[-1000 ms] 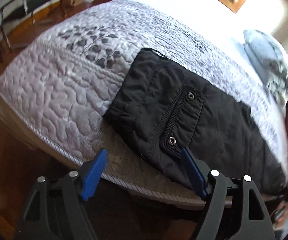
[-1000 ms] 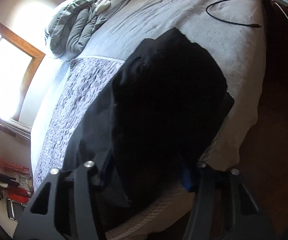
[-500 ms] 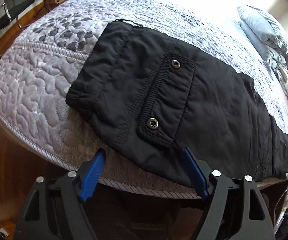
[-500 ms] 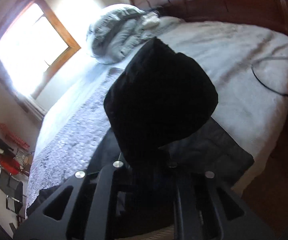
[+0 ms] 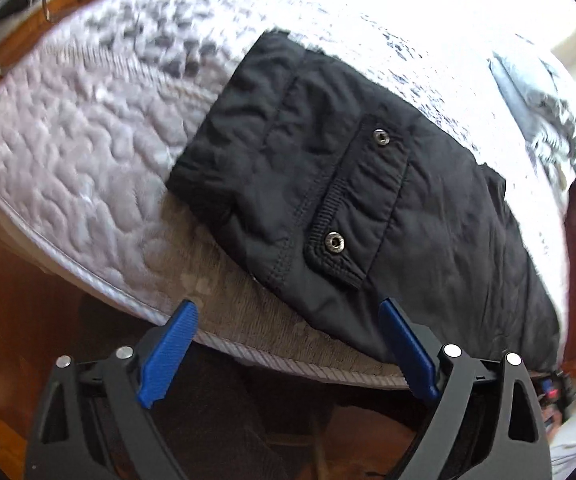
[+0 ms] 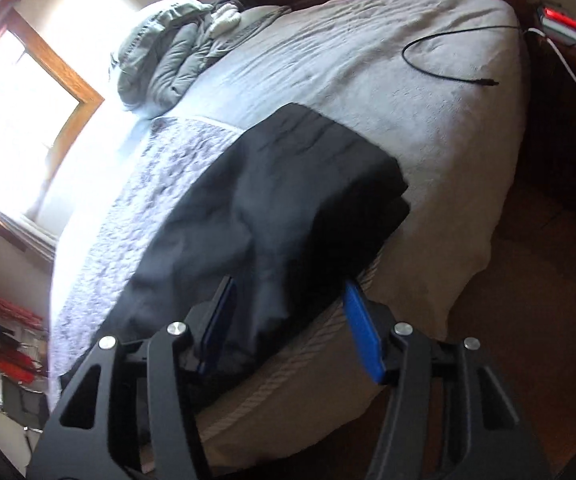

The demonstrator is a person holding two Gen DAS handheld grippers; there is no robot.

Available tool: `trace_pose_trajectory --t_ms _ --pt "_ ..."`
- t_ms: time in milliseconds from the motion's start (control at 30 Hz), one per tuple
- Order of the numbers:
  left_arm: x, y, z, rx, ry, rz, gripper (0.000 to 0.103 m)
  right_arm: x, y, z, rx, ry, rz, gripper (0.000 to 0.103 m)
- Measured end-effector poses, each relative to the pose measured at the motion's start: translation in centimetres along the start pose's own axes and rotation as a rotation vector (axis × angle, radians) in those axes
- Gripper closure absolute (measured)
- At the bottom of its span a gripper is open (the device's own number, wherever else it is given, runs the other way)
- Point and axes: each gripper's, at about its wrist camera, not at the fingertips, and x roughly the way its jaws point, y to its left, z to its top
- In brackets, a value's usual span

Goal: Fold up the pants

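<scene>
Black pants (image 5: 368, 184) lie flat along the near edge of the bed, with a snap-button pocket flap (image 5: 352, 208) facing up. My left gripper (image 5: 288, 348) is open and empty, just off the bed edge in front of the pocket end. In the right wrist view the other end of the pants (image 6: 288, 200) lies folded over on itself near the bed edge. My right gripper (image 6: 288, 328) is open, its blue pads to either side of the near hem and apart from the cloth.
The bed has a grey quilted cover (image 5: 80, 152) and a plain grey blanket (image 6: 368, 80). A crumpled duvet (image 6: 168, 52) lies by the headboard. A black cable (image 6: 448, 60) lies on the blanket. The wooden floor (image 6: 528, 280) surrounds the bed.
The right gripper was shut on the lifted pant end half a second ago; now it is open and the cloth lies folded on the bed. The left gripper stayed open, shifting slightly.
</scene>
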Motion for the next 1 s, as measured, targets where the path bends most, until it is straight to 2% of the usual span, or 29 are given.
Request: trace_pose_trajectory --t_ms 33,100,200,367,500,600,667,733,800,1000 --pt "0.3 0.3 0.1 -0.012 0.007 -0.014 0.021 0.0 0.4 -0.2 -0.004 0.006 0.010 0.047" --pt "0.9 0.6 0.6 -0.021 0.029 -0.048 0.024 -0.3 1.3 -0.7 -0.031 0.012 0.006 0.046" --pt "2.0 0.9 1.2 -0.044 0.058 -0.046 0.023 -0.1 3.2 -1.4 -0.077 0.017 0.009 0.045" --pt "2.9 0.8 1.8 -0.073 0.068 -0.084 0.020 0.6 5.2 -2.4 -0.109 0.043 0.015 0.044" --pt "2.6 0.4 2.7 -0.102 0.030 -0.207 0.024 1.2 5.8 -3.0 -0.111 0.055 0.037 0.043" --pt "3.5 -0.3 4.0 -0.122 0.035 -0.234 0.024 1.4 6.3 -3.6 -0.118 0.064 0.042 0.043" --pt "4.1 0.0 4.5 -0.143 0.030 -0.242 0.036 1.3 6.4 -4.0 -0.112 0.068 0.065 0.043" --pt "4.1 0.6 4.9 -0.189 0.003 -0.274 0.058 1.2 6.0 -4.3 -0.082 0.081 0.109 0.042" --pt "3.9 0.8 5.1 -0.195 -0.025 -0.300 0.068 1.1 5.5 -4.7 -0.045 0.103 0.156 0.041" --pt "3.6 -0.8 5.3 -0.109 -0.045 -0.232 0.071 0.7 4.0 -6.4 0.071 0.145 0.223 0.039"
